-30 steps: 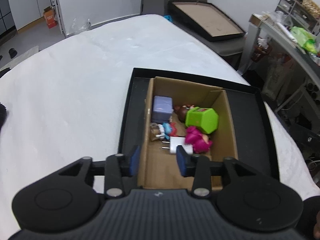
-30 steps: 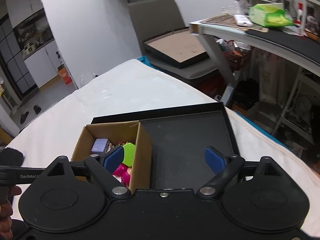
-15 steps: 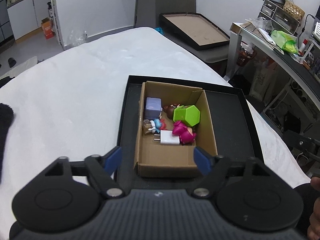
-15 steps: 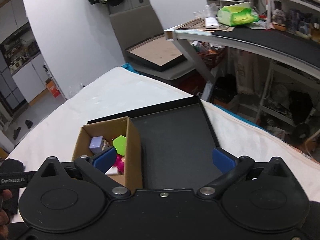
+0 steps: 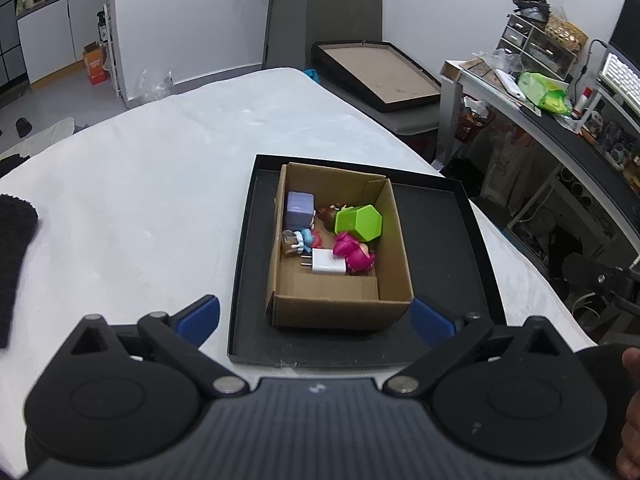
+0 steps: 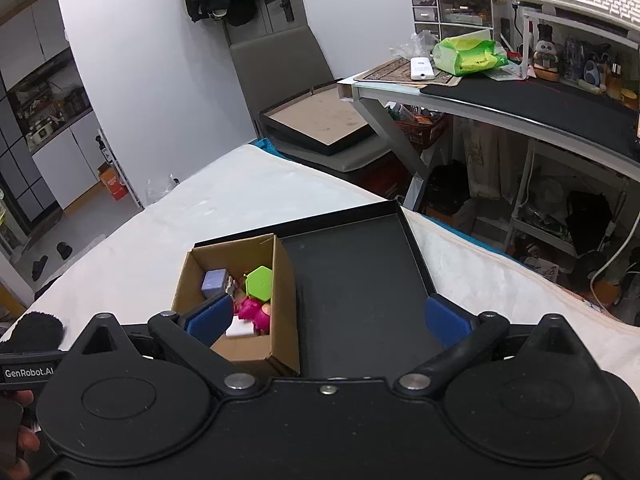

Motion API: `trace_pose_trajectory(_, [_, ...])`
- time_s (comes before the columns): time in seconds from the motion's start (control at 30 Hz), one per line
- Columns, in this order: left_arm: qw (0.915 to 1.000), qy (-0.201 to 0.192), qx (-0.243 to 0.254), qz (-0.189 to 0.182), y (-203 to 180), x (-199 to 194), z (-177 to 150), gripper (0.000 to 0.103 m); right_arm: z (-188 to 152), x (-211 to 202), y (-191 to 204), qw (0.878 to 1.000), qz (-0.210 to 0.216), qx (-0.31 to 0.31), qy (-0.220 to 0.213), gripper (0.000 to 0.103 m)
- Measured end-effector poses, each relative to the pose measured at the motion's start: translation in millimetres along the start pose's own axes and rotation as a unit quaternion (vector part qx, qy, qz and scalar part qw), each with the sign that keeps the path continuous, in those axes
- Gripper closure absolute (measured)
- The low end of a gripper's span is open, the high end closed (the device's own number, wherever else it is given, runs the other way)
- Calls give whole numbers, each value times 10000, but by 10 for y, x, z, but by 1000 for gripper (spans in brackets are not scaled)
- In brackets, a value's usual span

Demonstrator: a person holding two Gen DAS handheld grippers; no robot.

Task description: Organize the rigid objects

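Left wrist view: glossy hexagonal green block [image 5: 359, 222] inside corrugated cardboard box [image 5: 340, 309].

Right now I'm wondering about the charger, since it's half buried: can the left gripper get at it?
Probably yes. The left gripper is open above the cardboard box, whose top is open. The white charger lies exposed, though the pink toy touches one side.

A cardboard box [image 5: 340, 304] is set in the left half of a tray [image 5: 440, 240], mid-frame, on a bed [image 5: 140, 200]. A charger [image 5: 328, 267], cube [image 5: 300, 210] and figurines [image 5: 354, 254] are piled inside the box.
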State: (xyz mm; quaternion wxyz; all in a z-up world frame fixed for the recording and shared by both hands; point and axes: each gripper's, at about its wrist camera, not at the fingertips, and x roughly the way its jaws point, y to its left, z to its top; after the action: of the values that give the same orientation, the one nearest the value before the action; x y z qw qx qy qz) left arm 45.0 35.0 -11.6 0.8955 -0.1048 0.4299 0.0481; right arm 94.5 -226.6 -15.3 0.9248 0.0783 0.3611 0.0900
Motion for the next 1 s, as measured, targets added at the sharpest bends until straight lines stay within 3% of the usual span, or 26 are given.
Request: trace_pose_trajectory(1.0, [9987, -393, 279, -135, -74, -768, -395, 0, -310, -739, 136, 9998, 7, -162, -150, 0])
